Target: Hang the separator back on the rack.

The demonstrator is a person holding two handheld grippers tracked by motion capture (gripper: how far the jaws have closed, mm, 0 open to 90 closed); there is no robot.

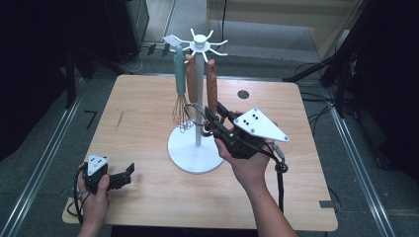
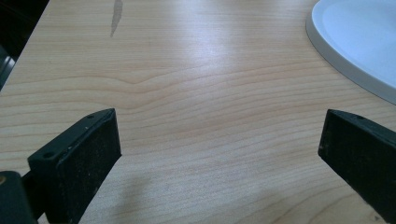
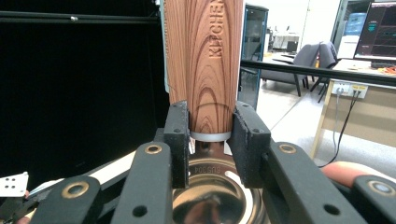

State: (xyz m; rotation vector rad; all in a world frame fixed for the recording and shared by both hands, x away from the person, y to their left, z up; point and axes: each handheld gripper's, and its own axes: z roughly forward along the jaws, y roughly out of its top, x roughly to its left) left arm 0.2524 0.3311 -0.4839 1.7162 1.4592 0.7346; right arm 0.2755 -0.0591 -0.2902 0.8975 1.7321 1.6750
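A white utensil stand (image 1: 195,150) rises from the middle of the wooden table (image 1: 143,98). From its hooks hang a teal-handled whisk (image 1: 179,79) and two wooden-handled utensils (image 1: 191,79). My right gripper (image 1: 213,123) is shut on the lower end of the right-hand wooden handle (image 3: 205,60), just above its white collar. The utensil's shiny steel bowl (image 3: 215,196) lies below the jaws, and the handle hangs upright. My left gripper (image 1: 129,174) rests at the table's front left, open with nothing between its jaws (image 2: 219,140). The stand's round base (image 2: 359,42) sits ahead to its right.
A small dark round inset (image 1: 243,94) marks the table's far right. Black equipment stands and cables (image 1: 346,64) flank the table on the floor. A dark smear (image 2: 116,16) shows on the wood ahead of the left gripper.
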